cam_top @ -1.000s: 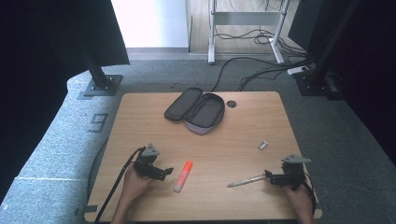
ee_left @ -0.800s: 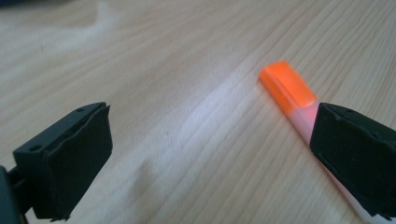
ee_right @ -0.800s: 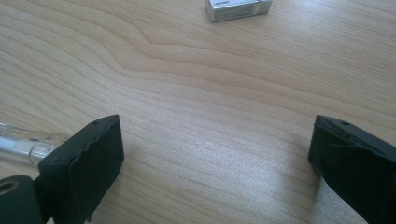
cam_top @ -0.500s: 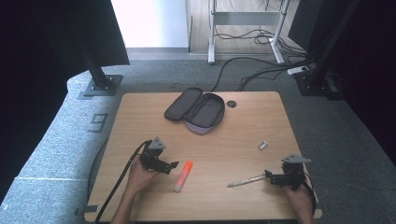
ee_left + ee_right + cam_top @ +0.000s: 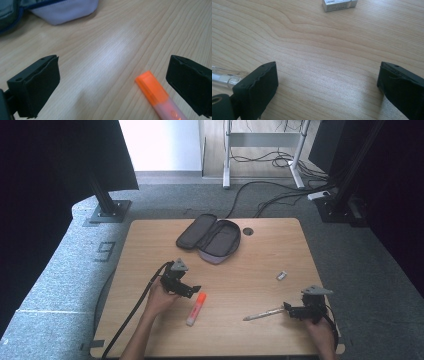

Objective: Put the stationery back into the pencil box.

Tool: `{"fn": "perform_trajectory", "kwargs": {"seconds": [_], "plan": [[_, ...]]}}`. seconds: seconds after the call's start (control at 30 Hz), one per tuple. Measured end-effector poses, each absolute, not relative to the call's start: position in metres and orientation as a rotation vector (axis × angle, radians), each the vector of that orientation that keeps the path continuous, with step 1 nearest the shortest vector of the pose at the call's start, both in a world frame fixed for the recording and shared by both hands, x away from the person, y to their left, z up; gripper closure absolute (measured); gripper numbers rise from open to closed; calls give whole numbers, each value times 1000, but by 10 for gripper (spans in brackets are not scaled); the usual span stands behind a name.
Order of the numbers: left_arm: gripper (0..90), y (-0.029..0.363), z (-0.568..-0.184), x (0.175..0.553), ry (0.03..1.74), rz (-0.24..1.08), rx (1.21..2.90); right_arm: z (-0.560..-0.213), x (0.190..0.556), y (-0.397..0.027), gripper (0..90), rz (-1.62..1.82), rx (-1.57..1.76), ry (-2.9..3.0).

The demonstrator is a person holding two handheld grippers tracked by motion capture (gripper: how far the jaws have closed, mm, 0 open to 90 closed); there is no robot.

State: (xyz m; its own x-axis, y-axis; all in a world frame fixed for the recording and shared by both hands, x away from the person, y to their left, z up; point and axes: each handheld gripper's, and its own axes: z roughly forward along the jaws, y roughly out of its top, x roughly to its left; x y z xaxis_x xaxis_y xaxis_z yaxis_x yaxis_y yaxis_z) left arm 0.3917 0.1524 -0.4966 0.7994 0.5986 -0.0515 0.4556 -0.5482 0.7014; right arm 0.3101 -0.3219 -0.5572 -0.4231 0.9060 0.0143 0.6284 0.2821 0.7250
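Observation:
An orange highlighter (image 5: pixel 195 308) lies on the wooden table (image 5: pixel 150 250), front centre. My left gripper (image 5: pixel 189 290) hovers just left of its orange cap, open; the left gripper view has the highlighter (image 5: pixel 160 98) low on the right, near the right jaw, with nothing held. A clear pen (image 5: pixel 263 313) lies at the front right, its near end beside my right gripper (image 5: pixel 290 310), which is open. In the right gripper view the pen (image 5: pixel 223 78) passes behind the left jaw. A small white eraser (image 5: pixel 281 275) (image 5: pixel 339 4) lies farther ahead.
An open grey pencil case (image 5: pixel 210 237) sits at the back centre, its pale edge (image 5: pixel 63 11) at the top of the left gripper view. A round cable hole (image 5: pixel 248 231) is beside it. Cables trail over the table's front-left edge.
My left gripper moved forward and to the right, up beside the highlighter's cap. The right gripper and the pen stayed where they were.

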Motion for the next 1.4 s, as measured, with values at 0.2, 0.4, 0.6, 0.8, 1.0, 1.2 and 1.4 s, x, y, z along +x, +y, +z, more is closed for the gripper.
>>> {"fn": "perform_trajectory", "kwargs": {"seconds": [0.2, 0.4, 0.6, 0.8, 1.0, 1.2, 1.4], "plan": [[0, 145, -493, 399, 762, 233, 2226, -557, 310, -322, 30, 937, 1381, 2155], [0, 139, -489, 403, 745, 251, 2225, -557, 310, -322, 30, 937, 1382, 2155], [0, 134, -487, 409, 743, 243, 2251, -557, 310, -322, 31, 937, 1382, 2155], [0, 128, -484, 415, 737, 226, 2252, -557, 310, -322, 30, 937, 1382, 2155], [0, 120, -481, 422, 721, 223, 2257, -557, 310, -322, 30, 937, 1382, 2155], [0, 110, -479, 429, 707, 215, 2253, -557, 310, -322, 30, 937, 1382, 2155], [0, 99, -476, 437, 676, 239, 2282, -557, 310, -322, 30, 937, 1382, 2155]]}}
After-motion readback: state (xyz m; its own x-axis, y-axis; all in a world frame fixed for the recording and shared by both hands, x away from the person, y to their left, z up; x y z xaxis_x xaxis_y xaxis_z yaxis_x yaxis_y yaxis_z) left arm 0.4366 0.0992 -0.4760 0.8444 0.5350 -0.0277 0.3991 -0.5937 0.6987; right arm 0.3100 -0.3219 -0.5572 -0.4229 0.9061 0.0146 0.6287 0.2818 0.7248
